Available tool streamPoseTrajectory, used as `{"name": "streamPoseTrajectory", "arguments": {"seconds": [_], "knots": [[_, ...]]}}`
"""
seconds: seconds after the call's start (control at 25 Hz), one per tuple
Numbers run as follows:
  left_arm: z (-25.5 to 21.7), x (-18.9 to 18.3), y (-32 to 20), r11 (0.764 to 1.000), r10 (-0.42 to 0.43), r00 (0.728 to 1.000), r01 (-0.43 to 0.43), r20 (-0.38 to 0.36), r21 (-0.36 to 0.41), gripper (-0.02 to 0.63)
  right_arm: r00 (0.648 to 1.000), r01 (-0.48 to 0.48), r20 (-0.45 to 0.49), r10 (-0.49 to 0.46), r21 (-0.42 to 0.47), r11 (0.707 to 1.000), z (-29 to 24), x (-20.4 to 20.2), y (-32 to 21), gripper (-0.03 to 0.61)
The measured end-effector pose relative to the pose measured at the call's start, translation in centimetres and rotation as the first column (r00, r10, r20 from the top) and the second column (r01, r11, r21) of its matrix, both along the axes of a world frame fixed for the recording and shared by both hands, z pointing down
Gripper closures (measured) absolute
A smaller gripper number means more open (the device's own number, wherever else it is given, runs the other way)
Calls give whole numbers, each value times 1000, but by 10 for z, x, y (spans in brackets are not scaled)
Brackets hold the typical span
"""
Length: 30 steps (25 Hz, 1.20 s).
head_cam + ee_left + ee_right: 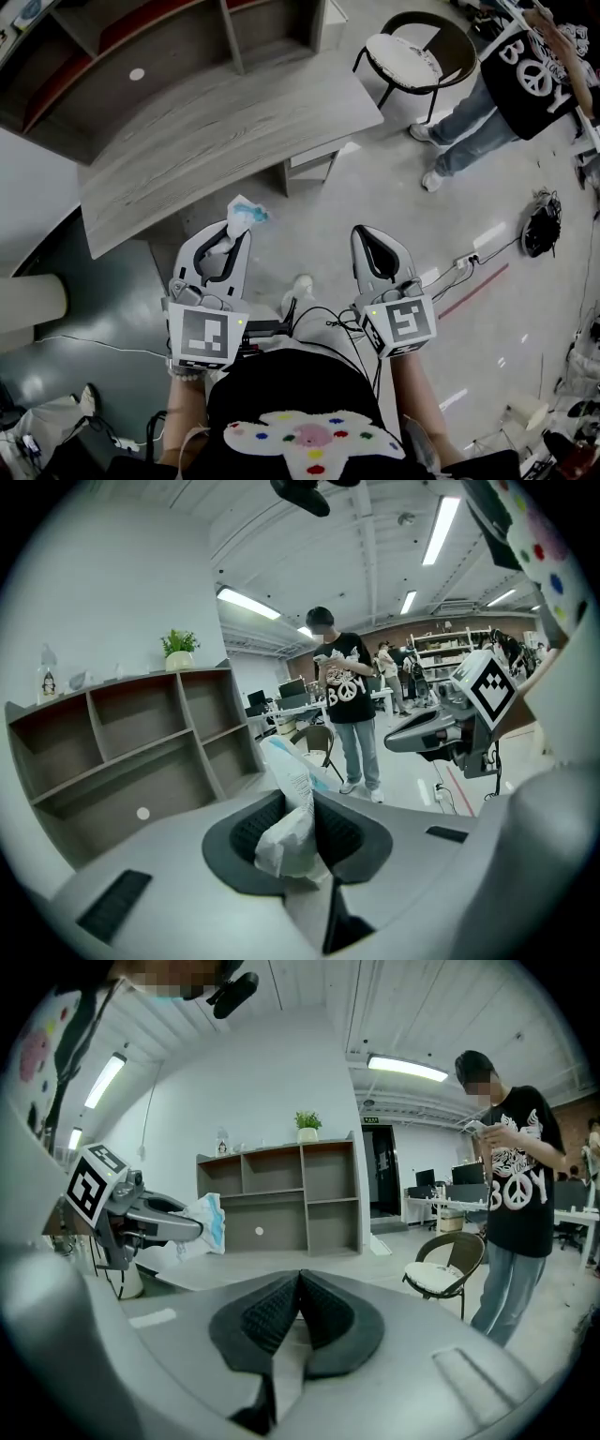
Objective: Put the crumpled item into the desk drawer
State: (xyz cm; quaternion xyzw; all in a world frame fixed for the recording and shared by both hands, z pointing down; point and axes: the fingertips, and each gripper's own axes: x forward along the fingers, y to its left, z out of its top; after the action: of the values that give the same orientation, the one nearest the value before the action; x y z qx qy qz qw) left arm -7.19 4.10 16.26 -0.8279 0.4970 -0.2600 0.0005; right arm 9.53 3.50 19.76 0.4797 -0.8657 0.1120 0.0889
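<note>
Left gripper [230, 239]: pinching the crumpled item [247, 214], white and blue, which sticks out past the jaws toward the counter [216, 131]. Drawer [312, 157]: under the counter's right end, ahead and to the right of your load. Open or closed, and contents, cannot be told. Right gripper [373, 246]: pressed together, empty. It is your nearer hand to the drawer, so probably the one to pull it.

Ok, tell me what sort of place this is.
Probably an open-plan office or lab: a wooden desk with a shelf unit, workstations with monitors behind, ceiling strip lights, and a power strip on the floor.
</note>
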Motion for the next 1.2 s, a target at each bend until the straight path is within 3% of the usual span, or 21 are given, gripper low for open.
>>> {"name": "streamPoseTrajectory", "arguments": {"seconds": [0.32, 0.76, 0.88, 1.04, 1.2], "knots": [[14, 7, -36, 1000, -4, 1000, 4, 0, -13, 545, 1000, 25, -3, -25, -25, 999, 21, 3, -31, 569], [44, 16, -63, 996, 88, 996, -88, 16, -23, 545, 1000, -19, 20, 20, -55, 998, 49, -2, -54, 569], [55, 17, -82, 995, 100, 993, -99, 59, -22, 545, 999, 3, 42, -1, -49, 999, 60, -8, -74, 569], [81, 9, -98, 994, 101, 993, -98, 59, -50, 545, 995, 34, 92, -26, -88, 996, 90, -23, -96, 569], [111, -3, -109, 992, 102, 992, -96, 74, -76, 545, 992, 99, 82, -92, -94, 991, 125, -38, -114, 569]]}}
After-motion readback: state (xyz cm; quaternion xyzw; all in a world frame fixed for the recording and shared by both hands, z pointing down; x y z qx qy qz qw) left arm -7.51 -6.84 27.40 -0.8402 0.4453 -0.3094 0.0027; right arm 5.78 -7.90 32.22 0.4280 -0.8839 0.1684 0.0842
